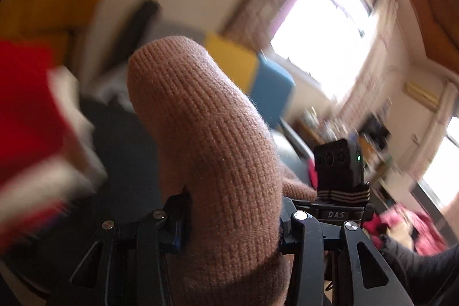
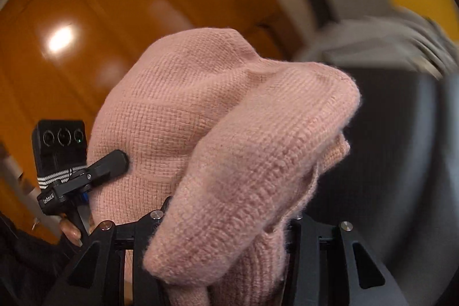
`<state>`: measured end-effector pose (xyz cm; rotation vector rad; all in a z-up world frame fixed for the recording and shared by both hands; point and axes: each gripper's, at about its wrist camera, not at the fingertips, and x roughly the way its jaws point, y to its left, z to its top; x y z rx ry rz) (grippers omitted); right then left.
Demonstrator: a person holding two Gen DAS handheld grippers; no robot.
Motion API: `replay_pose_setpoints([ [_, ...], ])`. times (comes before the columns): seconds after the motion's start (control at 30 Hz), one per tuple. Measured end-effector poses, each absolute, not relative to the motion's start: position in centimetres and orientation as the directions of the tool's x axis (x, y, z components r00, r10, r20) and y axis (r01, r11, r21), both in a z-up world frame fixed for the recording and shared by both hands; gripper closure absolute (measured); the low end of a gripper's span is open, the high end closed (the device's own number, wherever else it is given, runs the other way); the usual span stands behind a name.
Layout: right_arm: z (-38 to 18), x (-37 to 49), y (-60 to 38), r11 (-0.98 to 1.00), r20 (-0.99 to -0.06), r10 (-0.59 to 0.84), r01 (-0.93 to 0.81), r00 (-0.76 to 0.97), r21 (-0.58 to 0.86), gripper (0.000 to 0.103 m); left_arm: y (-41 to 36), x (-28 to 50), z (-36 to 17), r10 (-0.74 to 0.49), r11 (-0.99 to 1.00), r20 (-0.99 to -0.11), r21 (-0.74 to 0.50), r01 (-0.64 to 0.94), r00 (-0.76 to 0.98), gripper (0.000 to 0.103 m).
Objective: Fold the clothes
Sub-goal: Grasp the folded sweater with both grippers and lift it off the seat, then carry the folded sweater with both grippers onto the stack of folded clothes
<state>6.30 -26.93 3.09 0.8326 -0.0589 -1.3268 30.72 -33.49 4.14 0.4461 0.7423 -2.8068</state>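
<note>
A pink knitted garment (image 1: 200,119) bulges up between the jaws of my left gripper (image 1: 232,222), which is shut on a thick fold of it. In the right wrist view the same knit (image 2: 218,119) is bunched into two humps, and my right gripper (image 2: 229,222) is shut on it, its fingertips buried under the cloth. Both grippers are held up off the surface, close side by side. The right gripper's camera block (image 1: 338,162) shows in the left wrist view. One of the left gripper's fingers (image 2: 112,162) presses into the knit.
The background is motion-blurred. Red and white cloth (image 1: 25,105) lies at the left, and a dark surface (image 1: 123,148) is below. Yellow (image 1: 229,62) and blue (image 1: 269,88) cushions, a bright window (image 1: 324,33), pink clothes (image 1: 401,228), an orange wooden door (image 2: 86,48) and grey cloth (image 2: 387,42) surround it.
</note>
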Motion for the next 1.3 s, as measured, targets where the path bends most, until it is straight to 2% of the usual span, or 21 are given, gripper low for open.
replay_pose_setpoints([
  [0.13,10.8,7.9,-36.7,0.185,-0.321,-0.871,0.854,0.371,0.486,0.059,-39.6,37.2,10.5,-0.316,-0.808,-0.189,-0.460,0.368,-0.930,0.058],
  [0.2,13.9,8.3,-41.9,0.227,-0.308,-0.865,0.857,0.396,0.462,0.059,-43.4,39.4,12.6,-0.389,-0.766,-0.159,-0.492,0.414,-0.908,0.058],
  [0.27,16.1,8.7,-47.6,0.239,-0.333,-0.852,0.867,0.403,0.437,0.058,-47.9,40.7,13.4,-0.458,-0.691,-0.197,-0.534,0.487,-0.867,0.058],
  [0.33,15.7,8.8,-53.7,0.183,-0.424,-0.827,0.890,0.369,0.417,0.054,-52.7,40.9,12.2,-0.513,-0.599,-0.295,-0.549,0.582,-0.806,0.058],
  [0.43,10.9,8.7,-60.7,0.041,-0.614,-0.726,0.912,0.308,0.409,0.054,-57.9,40.9,6.6,-0.492,-0.470,-0.432,-0.599,0.648,-0.756,0.060],
  [0.5,6.6,8.4,-63.3,-0.055,-0.698,-0.671,0.922,0.250,0.383,0.041,-60.6,41.2,2.9,-0.469,-0.396,-0.490,-0.627,0.671,-0.735,0.058],
  [0.57,5.0,6.8,-63.1,-0.060,-0.620,-0.732,0.879,0.284,0.473,0.031,-60.9,42.1,2.3,-0.487,-0.384,-0.448,-0.661,0.644,-0.750,0.057],
  [0.63,5.0,5.7,-62.6,-0.045,-0.568,-0.763,0.850,0.309,0.524,0.029,-60.7,42.1,3.1,-0.512,-0.401,-0.439,-0.638,0.657,-0.738,0.054],
  [0.67,5.4,6.5,-62.6,-0.048,-0.573,-0.764,0.858,0.298,0.511,0.028,-60.7,41.9,3.4,-0.524,-0.413,-0.446,-0.612,0.674,-0.726,0.052],
  [0.77,7.7,6.9,-61.3,-0.066,-0.569,-0.799,0.912,0.196,0.405,0.028,-60.2,41.8,4.2,-0.544,-0.421,-0.463,-0.571,0.705,-0.700,0.049],
  [0.87,11.0,8.1,-57.9,-0.095,-0.500,-0.865,0.965,0.043,0.246,0.028,-60.7,43.4,4.9,-0.540,-0.395,-0.468,-0.594,0.701,-0.700,0.044],
  [0.93,12.4,10.0,-54.9,-0.057,-0.423,-0.906,0.982,0.024,0.179,0.028,-60.2,44.4,5.2,-0.558,-0.371,-0.472,-0.593,0.715,-0.682,0.043],
  [1.0,12.9,11.8,-53.0,0.024,-0.399,-0.913,0.988,0.084,0.154,0.028,-58.8,44.3,6.5,-0.630,-0.346,-0.462,-0.552,0.758,-0.624,0.042],
  [1.07,12.3,12.9,-53.2,0.096,-0.425,-0.894,0.987,0.141,0.127,0.028,-57.1,43.6,8.3,-0.716,-0.324,-0.428,-0.496,0.806,-0.551,0.042],
  [1.13,10.9,15.1,-55.0,0.126,-0.479,-0.864,0.987,0.159,0.101,0.028,-55.1,43.2,10.7,-0.777,-0.363,-0.344,-0.439,0.822,-0.527,0.036],
  [1.2,10.4,16.7,-55.5,0.129,-0.511,-0.844,0.986,0.163,0.101,0.028,-53.6,41.5,12.9,-0.780,-0.464,-0.261,-0.368,0.806,-0.568,0.019],
  [1.23,10.0,17.3,-56.0,0.126,-0.527,-0.834,0.986,0.163,0.105,0.028,-53.6,40.4,13.3,-0.769,-0.494,-0.264,-0.333,0.803,-0.582,0.019],
  [1.3,8.3,17.5,-56.9,0.115,-0.551,-0.818,0.985,0.167,0.127,0.028,-54.9,37.8,12.9,-0.712,-0.550,-0.336,-0.280,0.787,-0.617,0.022],
])
